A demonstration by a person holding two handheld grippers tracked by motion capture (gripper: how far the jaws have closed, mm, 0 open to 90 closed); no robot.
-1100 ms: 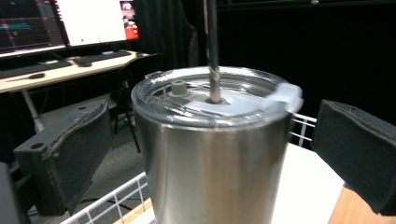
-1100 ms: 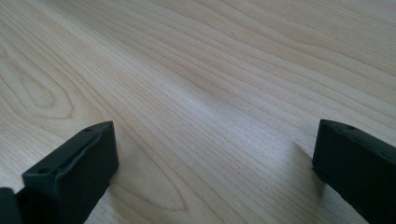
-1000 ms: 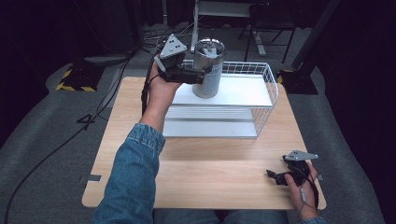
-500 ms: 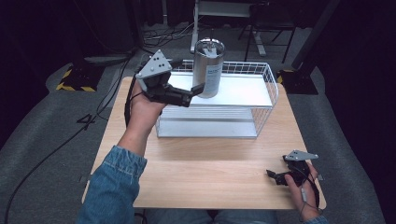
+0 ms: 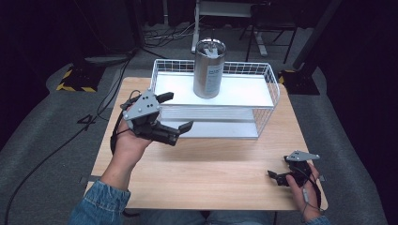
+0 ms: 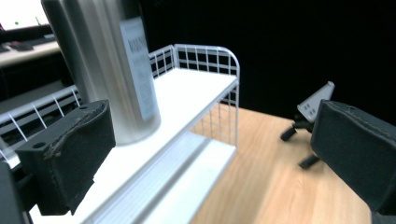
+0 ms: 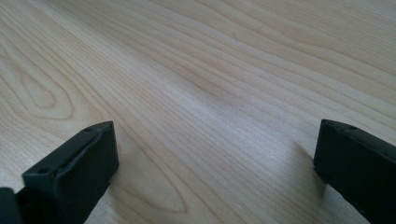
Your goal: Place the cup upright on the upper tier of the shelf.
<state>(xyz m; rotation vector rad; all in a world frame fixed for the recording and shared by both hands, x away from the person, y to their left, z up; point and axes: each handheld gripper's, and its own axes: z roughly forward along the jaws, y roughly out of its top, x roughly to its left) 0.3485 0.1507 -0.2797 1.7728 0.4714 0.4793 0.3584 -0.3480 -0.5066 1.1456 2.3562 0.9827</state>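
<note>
A metal can (image 5: 209,69) stands upright on the top shelf of the white wire rack (image 5: 263,101), nothing else in it. Left gripper (image 5: 173,112) is in front of rack w/ jaws wide apart, empty. Right gripper (image 5: 278,176) rests on the table (image 5: 211,164), jaws apart too.

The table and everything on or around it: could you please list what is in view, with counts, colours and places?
Table: one, light wood, centre of the high view.
Wire rack: one, white, two shelves, on the far half of the table.
Metal canister: one, silver with a label, upright on the rack's top shelf, left of its middle.
Floor mat: grey, around the table.
Hazard-striped plate: one, yellow and black, on the floor far left.
Left gripper: one, black with grey plate, open, held above the table's left side in front of the rack.
Right gripper: one, black with grey plate, open, low at the table's near right corner.
</note>
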